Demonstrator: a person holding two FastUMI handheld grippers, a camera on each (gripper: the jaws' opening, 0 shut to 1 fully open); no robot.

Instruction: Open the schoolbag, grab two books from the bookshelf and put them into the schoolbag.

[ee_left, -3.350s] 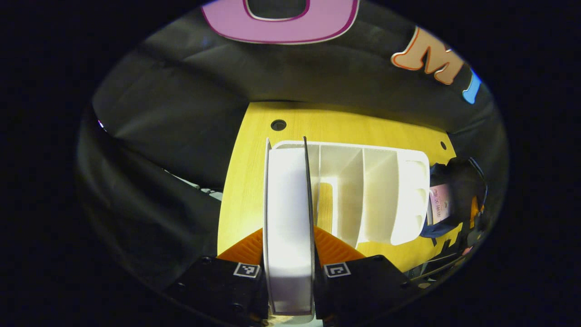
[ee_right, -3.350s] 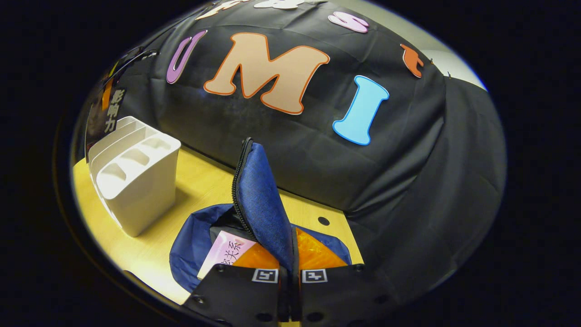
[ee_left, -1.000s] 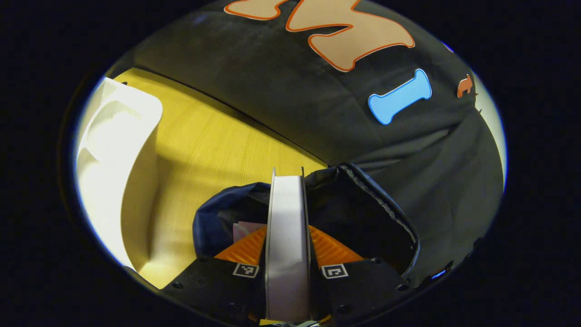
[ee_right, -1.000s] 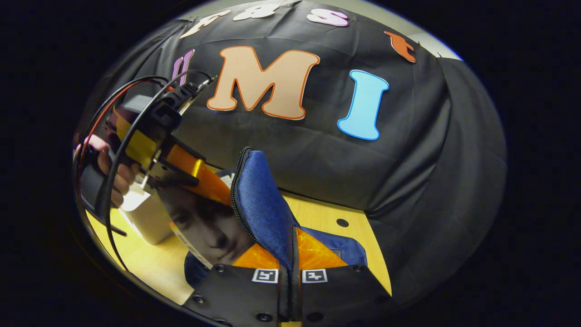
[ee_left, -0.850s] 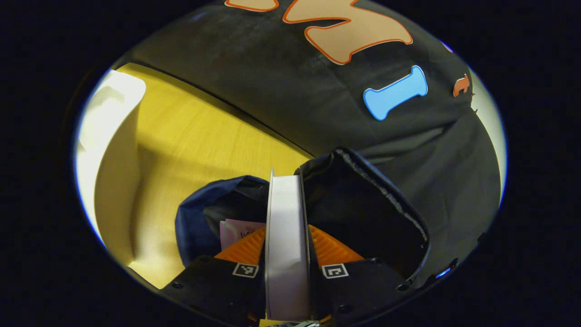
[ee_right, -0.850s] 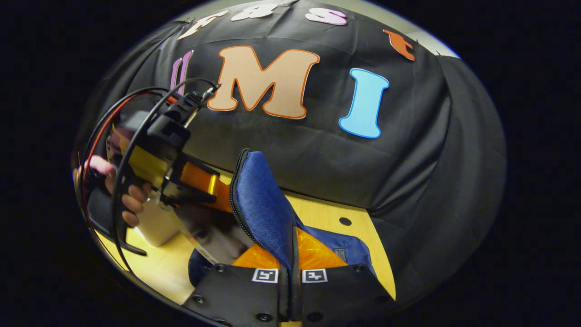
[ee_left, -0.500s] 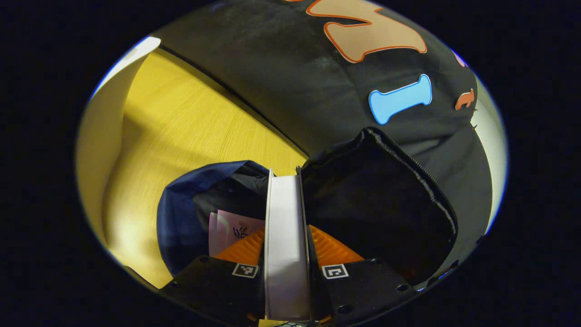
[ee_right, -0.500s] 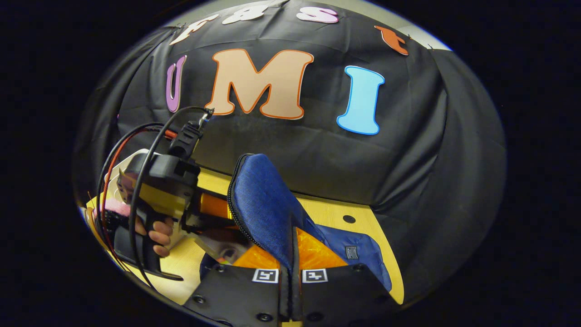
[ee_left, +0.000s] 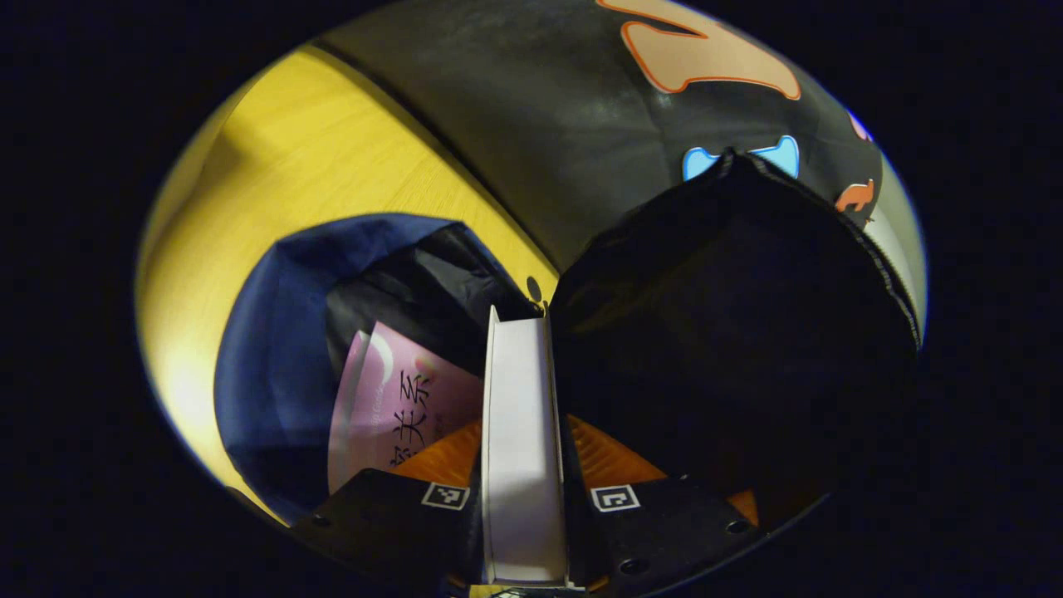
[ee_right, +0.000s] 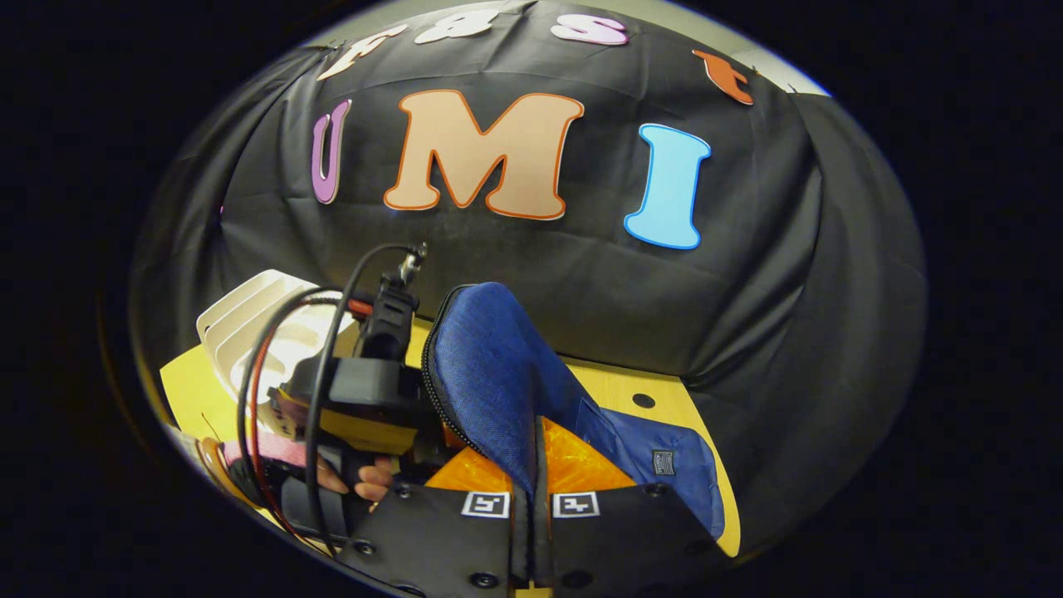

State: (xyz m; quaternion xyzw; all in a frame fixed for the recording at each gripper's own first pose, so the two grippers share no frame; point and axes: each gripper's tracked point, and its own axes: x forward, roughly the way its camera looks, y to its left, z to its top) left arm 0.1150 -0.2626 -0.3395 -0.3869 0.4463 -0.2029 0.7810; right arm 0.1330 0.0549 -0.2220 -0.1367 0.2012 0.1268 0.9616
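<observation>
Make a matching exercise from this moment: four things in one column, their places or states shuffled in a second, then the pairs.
Things
1. pink book
2. white book
3. bag flap
4. shelf

Places or states
A. pinched up by the right hand-held gripper
B. lying inside the open bag
C. standing on the table, slots empty as far as shown
D. gripped on edge by the left hand-held gripper, over the bag's mouth

Pairs: 1-B, 2-D, 3-A, 4-C
</observation>
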